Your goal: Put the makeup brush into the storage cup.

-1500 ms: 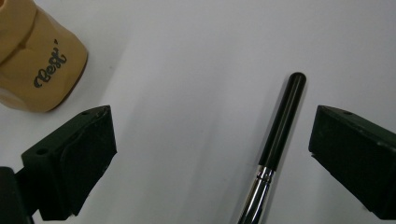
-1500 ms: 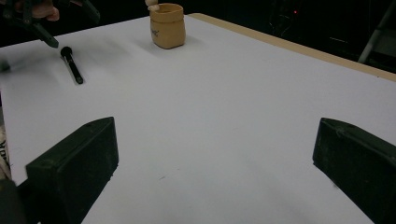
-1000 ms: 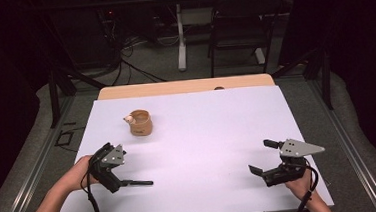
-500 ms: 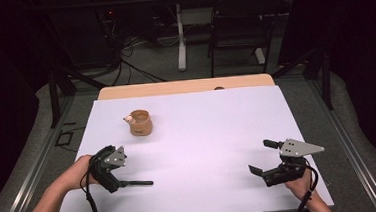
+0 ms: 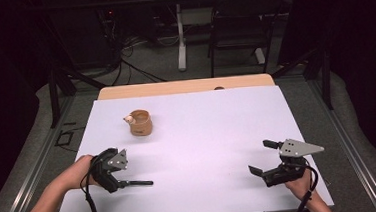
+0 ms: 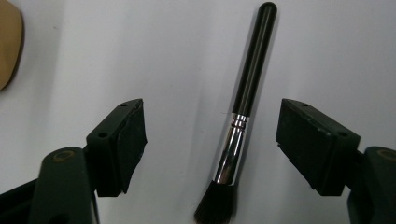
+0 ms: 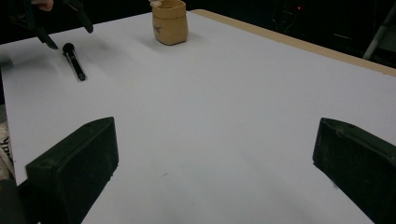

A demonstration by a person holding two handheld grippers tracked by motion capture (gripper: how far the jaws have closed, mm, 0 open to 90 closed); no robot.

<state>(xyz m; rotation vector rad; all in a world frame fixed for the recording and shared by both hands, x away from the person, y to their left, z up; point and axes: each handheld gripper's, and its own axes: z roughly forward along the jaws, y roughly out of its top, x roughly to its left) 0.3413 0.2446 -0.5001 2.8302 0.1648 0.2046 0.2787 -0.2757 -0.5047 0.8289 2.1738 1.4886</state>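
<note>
**Inspector:** Start with the item in hand. Where is the brush (image 6: 243, 100)?

**Assistant:** It lies flat on the white sheet (image 5: 203, 135) covering the desk, at the near left. In the left gripper view the dark bristles are at the bottom, then a chrome ferrule, then the black handle running up and away, slightly tilted. In the high view the handle pokes out to the right from under the left gripper (image 5: 118, 178).

**Inspector:** State of that gripper?

**Assistant:** The jaws have just been closing, with the brush between them, but the pads stand off either side of the ferrule with white sheet showing in both gaps. No contact, so the gripper counts as open. The person's left hand (image 5: 78, 171) holds it low over the brush.

**Inspector:** And the other one?

**Assistant:** The right gripper (image 5: 265, 160) sits at the near right of the desk, well apart from the brush, in the person's right hand (image 5: 301, 183). Its jaws are spread wide with nothing between them.

**Inspector:** Anything else on the surface?

**Assistant:** A small tan pot (image 5: 140, 123) stands upright farther back on the left, beyond the brush and apart from it. A small pale thing rests at its rim; I cannot tell what it is. The desk's wooden edge (image 5: 184, 86) shows past the sheet at the far side.
</note>
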